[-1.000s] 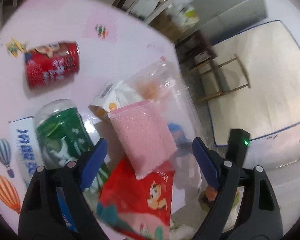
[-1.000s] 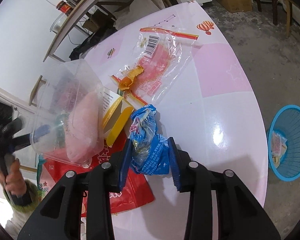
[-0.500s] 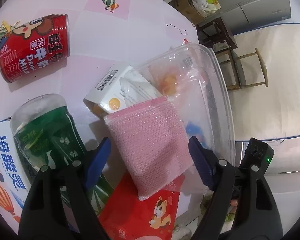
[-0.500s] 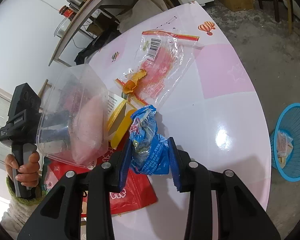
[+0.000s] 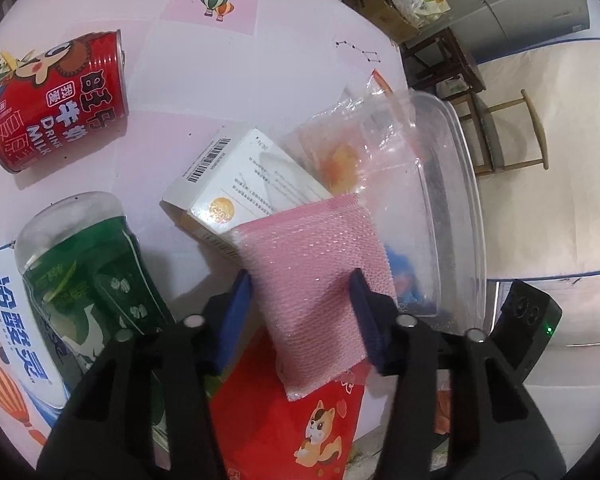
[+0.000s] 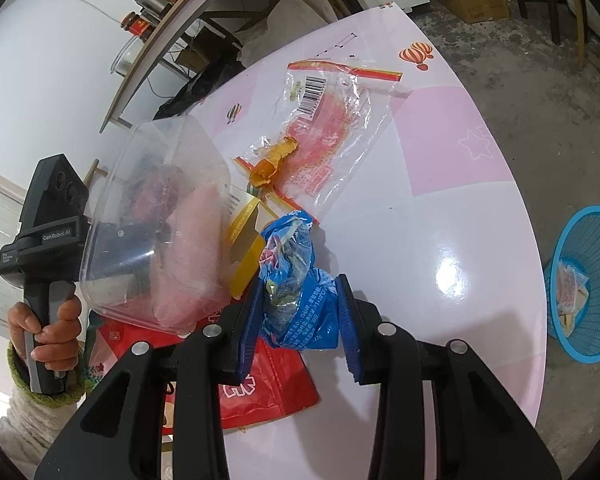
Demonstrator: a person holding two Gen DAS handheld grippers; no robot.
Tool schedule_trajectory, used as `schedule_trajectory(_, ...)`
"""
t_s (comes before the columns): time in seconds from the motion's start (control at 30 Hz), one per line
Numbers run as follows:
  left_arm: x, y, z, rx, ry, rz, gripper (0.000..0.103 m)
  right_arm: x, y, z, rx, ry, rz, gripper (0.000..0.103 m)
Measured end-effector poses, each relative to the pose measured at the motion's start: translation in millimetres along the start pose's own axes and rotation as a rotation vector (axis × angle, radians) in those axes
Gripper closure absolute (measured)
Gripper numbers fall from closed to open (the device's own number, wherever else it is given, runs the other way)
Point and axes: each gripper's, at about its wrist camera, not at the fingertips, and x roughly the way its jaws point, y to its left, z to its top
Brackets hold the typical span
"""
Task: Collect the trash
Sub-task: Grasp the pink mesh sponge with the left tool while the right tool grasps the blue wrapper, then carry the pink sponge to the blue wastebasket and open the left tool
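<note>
A pink bubble-wrap pouch [image 5: 316,280] stands between the blue pads of my left gripper [image 5: 300,308]. The jaws are closing and both pads touch the pouch's sides. A clear plastic tub [image 5: 452,200] lies on its side right against the pouch; I cannot tell whether the pouch is inside it. In the right wrist view the tub [image 6: 148,184] hides the left fingertips. My right gripper [image 6: 298,308] is shut on a crumpled blue wrapper [image 6: 296,280], low over the pink table [image 6: 440,240].
A red milk can [image 5: 56,112], a green bottle [image 5: 88,264], a white carton [image 5: 244,184] and a red packet [image 5: 300,420] lie around the pouch. Farther back lies a clear zip bag with orange peel [image 6: 324,132]. A blue basket [image 6: 592,280] with some trash stands on the floor at the right.
My left gripper moved in and down over the pink pouch, and its jaws narrowed from wide open onto the pouch's sides. The right gripper kept still, holding the blue wrapper.
</note>
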Motion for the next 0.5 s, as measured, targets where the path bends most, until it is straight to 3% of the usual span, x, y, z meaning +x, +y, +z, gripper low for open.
schedule_trajectory(0.2, -10.4, 8.4, -7.9, -0.018, -0.041, -0.039, 0.073, -1.6, 1.5, -0.3, -0.003, -0.005, -0.003, 0.068)
schedule_trajectory(0.5, -43.9, 15.3, -27.3, -0.024, -0.161, -0.098, 0.078, -10.0, 6.5, -1.6, -0.006, -0.025, -0.021, 0.068)
